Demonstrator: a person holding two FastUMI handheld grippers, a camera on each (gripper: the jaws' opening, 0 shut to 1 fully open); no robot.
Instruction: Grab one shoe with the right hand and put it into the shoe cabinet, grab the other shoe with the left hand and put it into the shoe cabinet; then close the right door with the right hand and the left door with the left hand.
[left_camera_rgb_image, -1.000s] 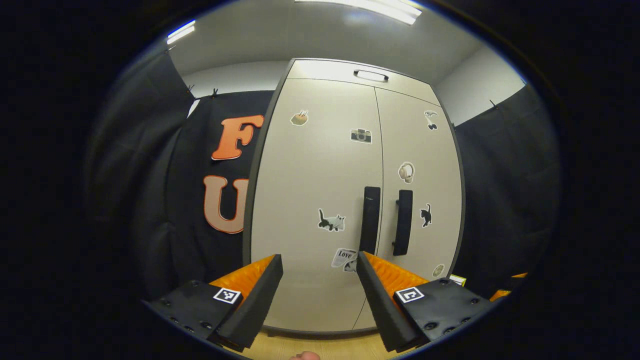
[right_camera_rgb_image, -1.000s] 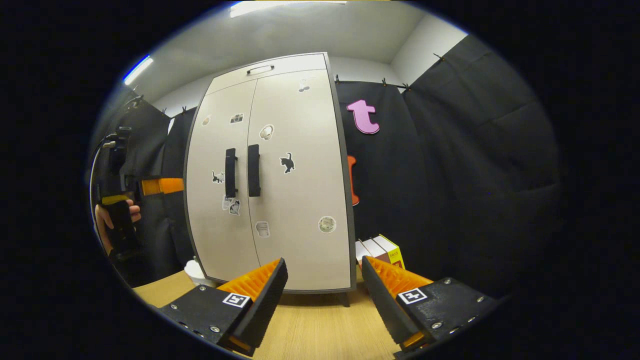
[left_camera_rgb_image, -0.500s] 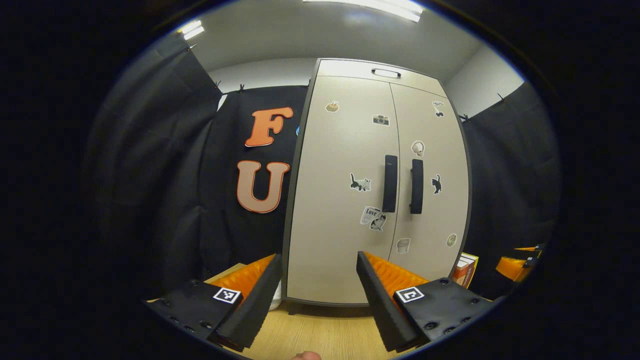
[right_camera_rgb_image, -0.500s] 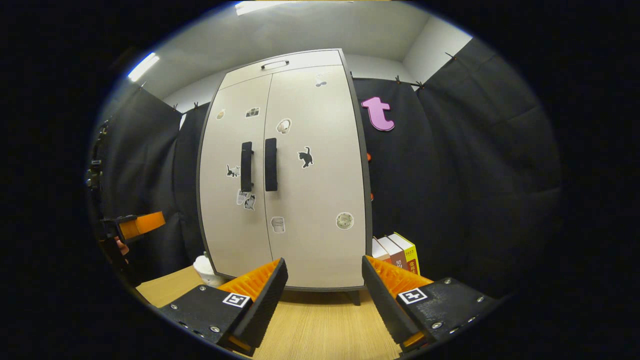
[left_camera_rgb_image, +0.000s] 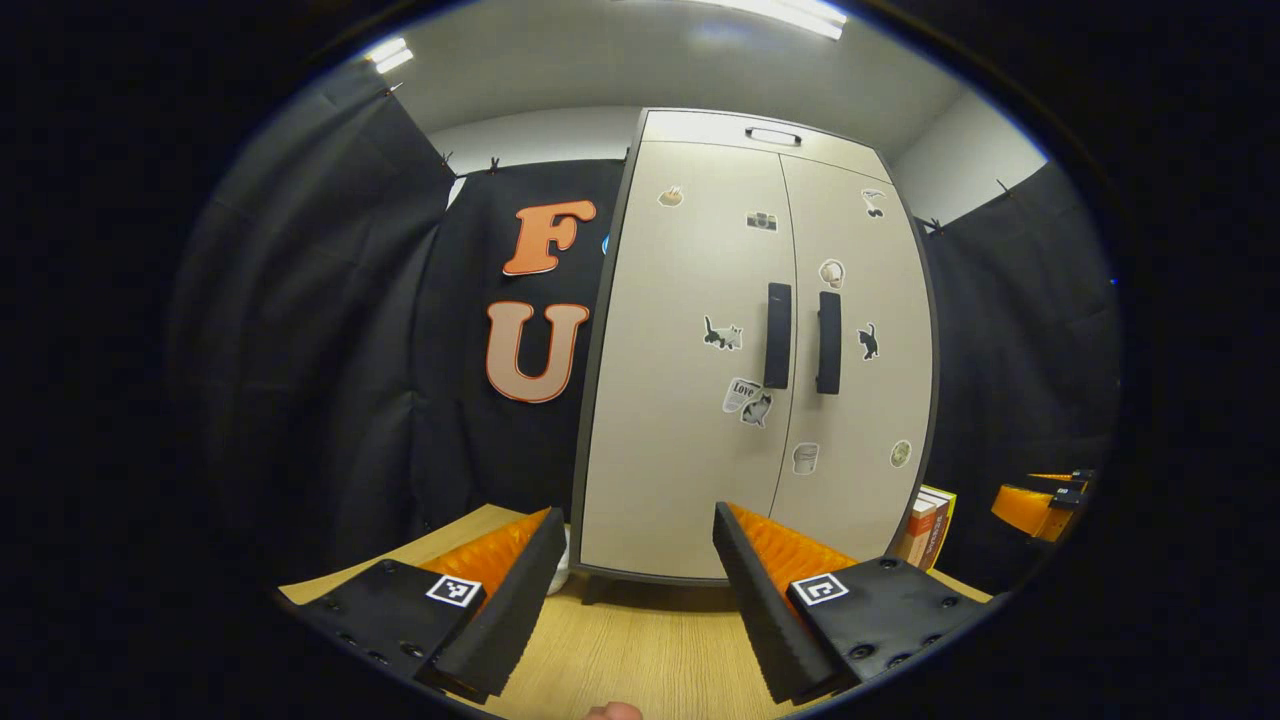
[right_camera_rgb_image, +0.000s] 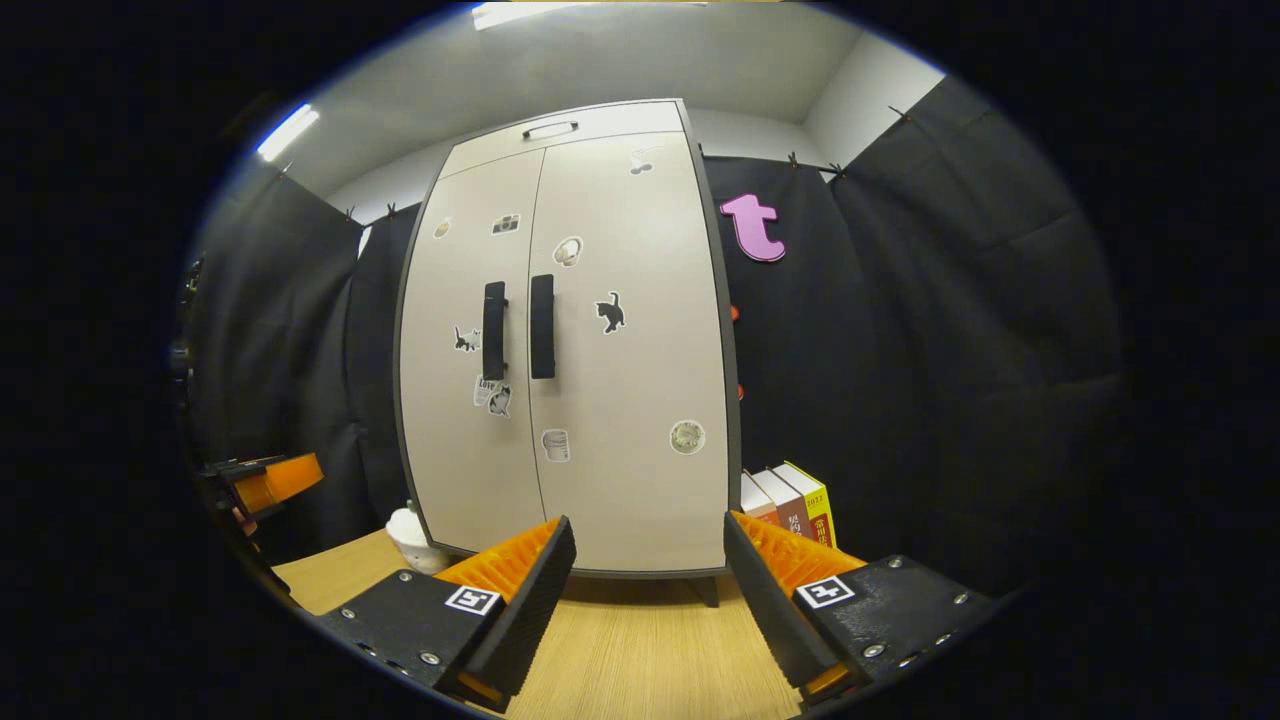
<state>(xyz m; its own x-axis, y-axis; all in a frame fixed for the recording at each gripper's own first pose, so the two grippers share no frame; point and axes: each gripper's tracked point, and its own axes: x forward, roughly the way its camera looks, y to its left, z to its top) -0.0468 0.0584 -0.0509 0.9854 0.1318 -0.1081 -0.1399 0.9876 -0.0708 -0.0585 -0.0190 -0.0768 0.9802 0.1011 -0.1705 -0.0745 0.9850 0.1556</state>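
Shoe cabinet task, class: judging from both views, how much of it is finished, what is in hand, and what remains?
Done: both doors of the beige two-door shoe cabinet sit flush, black handles side by side; no shoe lies on the wooden floor. In hand: nothing; the left tool and right tool are open and apart from the cabinet. Left: apparently nothing.

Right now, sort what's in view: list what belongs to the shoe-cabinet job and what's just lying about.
Job:
shoe cabinet, both doors shut
left door handle
right door handle
left hand-held gripper, open
right hand-held gripper, open

Lying about:
books
white object beside the cabinet
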